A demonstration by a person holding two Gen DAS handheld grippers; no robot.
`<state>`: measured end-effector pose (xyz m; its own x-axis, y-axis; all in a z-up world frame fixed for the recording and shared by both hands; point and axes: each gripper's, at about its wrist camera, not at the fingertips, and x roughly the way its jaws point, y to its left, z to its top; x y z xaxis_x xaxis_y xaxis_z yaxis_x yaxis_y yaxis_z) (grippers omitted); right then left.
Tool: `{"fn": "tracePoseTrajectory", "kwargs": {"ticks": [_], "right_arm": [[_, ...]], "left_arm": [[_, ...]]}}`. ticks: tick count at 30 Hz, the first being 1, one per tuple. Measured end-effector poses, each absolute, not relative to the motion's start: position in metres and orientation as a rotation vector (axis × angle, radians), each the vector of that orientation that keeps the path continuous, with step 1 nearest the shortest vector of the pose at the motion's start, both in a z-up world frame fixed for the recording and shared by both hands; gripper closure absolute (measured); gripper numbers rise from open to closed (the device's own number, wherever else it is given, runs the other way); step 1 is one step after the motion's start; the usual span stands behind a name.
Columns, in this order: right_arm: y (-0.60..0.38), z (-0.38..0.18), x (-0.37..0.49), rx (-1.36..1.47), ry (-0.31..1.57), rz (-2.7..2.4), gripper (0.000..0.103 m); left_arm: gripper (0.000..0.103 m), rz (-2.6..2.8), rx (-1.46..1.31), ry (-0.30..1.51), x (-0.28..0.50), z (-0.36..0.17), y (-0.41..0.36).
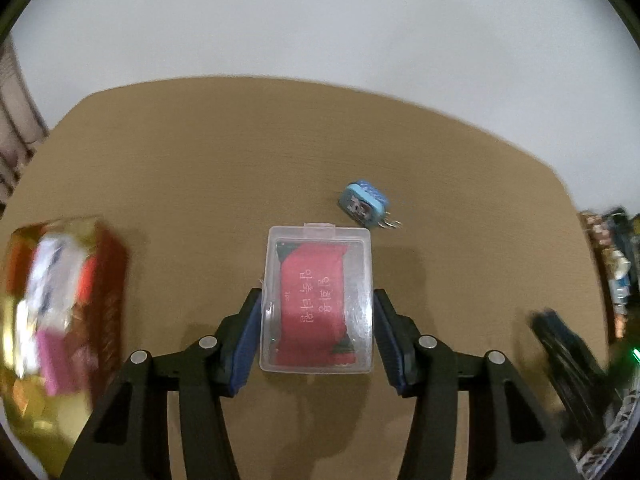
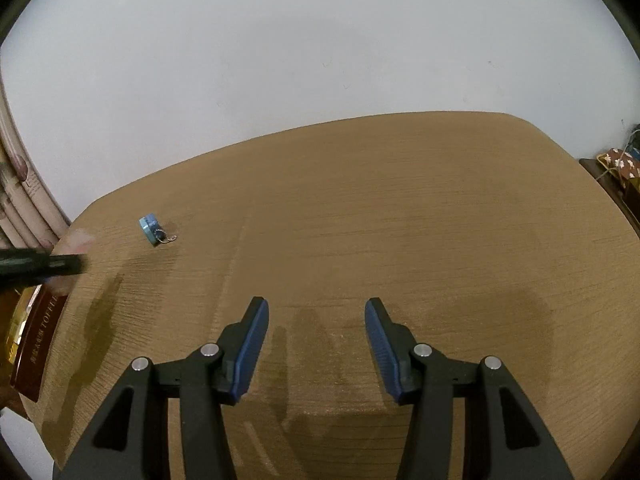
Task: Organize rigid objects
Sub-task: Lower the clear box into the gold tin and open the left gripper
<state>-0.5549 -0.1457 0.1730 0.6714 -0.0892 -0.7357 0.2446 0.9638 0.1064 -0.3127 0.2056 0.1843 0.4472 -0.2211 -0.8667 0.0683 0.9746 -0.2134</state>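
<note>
Right now, in the left wrist view, the left gripper (image 1: 317, 320) has its blue pads pressed on both long sides of a clear plastic box (image 1: 318, 300) with a red card inside, holding it above the wooden table (image 1: 200, 160). Just beyond the box's far right corner, a small blue keychain (image 1: 363, 203) lies on the table. Well to the left of the box sits a blurred gold and brown carton (image 1: 60, 300)

In the right wrist view, the right gripper (image 2: 316, 344) stands half open with nothing between its pads, hovering over bare table. Far to its left lies the keychain (image 2: 151, 231), and the carton (image 2: 36, 348) sits at the table's left edge
</note>
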Motion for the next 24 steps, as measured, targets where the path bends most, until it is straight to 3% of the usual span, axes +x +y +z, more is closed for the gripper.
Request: {"fn": "tracePoseTrajectory", "kwargs": {"ticks": [6, 12, 24], "right_arm": [[-0.144, 0.168, -0.549, 0.188, 0.849, -0.202, 0.052], [-0.141, 0.163, -0.541, 0.160, 0.882, -0.224, 0.052], [-0.130, 0.155, -0.528, 0.108, 0.910, -0.248, 0.050]], "left_arm": [[0.054, -0.084, -0.161, 1.089, -0.386, 0.227, 0.299], [0.054, 0.051, -0.133, 1.213, -0.405, 0.209, 0.394], [0.054, 0.022, -0.166, 1.340, -0.399, 0.153, 0.409]]}}
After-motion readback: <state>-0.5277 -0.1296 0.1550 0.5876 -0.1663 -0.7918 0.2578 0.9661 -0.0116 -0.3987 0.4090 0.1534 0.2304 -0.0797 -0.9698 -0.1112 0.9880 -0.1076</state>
